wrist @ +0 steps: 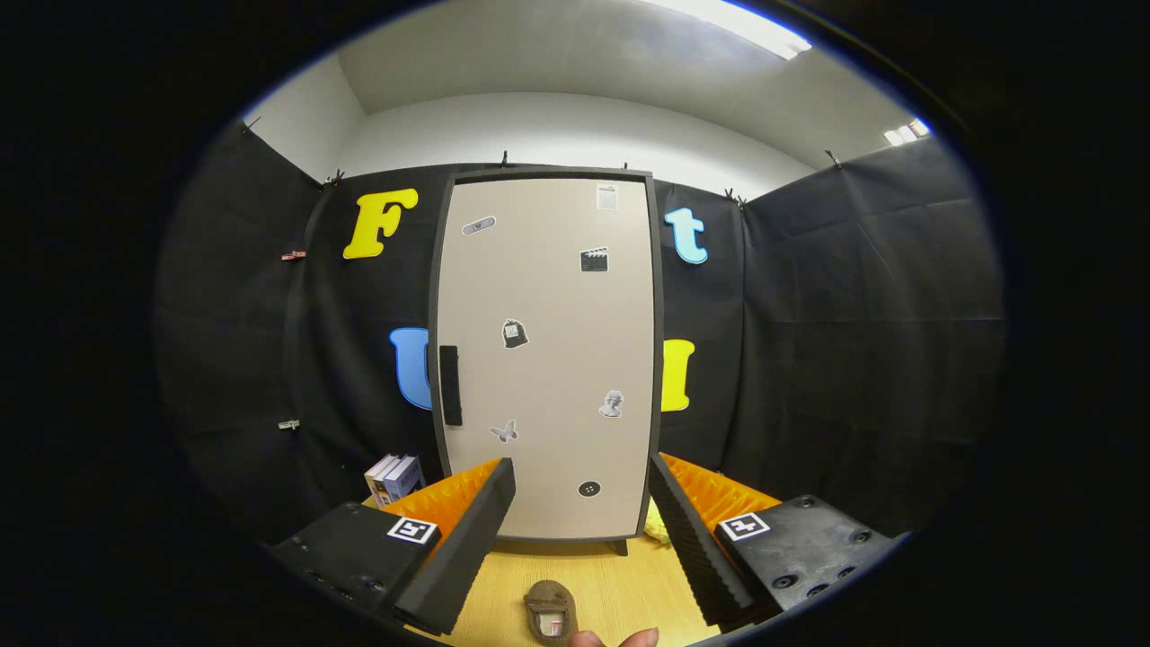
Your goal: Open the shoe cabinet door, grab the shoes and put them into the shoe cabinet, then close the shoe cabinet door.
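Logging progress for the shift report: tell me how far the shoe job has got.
Nothing looks done: the cabinet door is shut, its handle untouched. The gripper is open, its fingers empty, facing the door. A shoe lies on the table between them. Opening, loading and closing remain.

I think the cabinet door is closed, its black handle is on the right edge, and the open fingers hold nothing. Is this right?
Not quite. In the gripper view the black handle sits on the left edge of the closed cabinet door, not the right. The rest stands: the gripper is open, its fingers holding nothing.
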`<state>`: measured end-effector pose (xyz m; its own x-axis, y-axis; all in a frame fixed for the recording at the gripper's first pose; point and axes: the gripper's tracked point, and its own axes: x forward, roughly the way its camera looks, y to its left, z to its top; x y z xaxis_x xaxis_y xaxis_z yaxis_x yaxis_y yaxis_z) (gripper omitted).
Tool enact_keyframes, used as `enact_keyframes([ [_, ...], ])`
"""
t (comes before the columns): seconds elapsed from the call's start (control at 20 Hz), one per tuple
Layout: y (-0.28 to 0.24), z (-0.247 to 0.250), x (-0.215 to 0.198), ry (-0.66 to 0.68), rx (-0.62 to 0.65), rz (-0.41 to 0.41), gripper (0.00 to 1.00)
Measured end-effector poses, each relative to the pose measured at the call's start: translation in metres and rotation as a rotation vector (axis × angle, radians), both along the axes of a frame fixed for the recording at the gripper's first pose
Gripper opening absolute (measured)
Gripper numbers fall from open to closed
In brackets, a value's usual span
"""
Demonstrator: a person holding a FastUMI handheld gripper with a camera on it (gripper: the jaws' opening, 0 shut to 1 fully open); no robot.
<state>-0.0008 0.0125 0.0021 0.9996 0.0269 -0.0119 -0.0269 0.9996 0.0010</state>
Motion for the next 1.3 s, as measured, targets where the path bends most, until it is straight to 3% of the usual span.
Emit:
enact_keyframes([
  [0.3, 0.017, 0.005, 0.014, 0.01, 0.019, 0.027, 0.98],
  [0.55, 0.055, 0.021, 0.049, -0.021, 0.003, 0.065, 0.98],
  [0.8, 0.106, 0.027, 0.098, -0.042, 0.032, 0.109, 0.98],
  [1.3, 0.171, 0.01, 0.21, -0.043, 0.078, 0.106, 0.98],
])
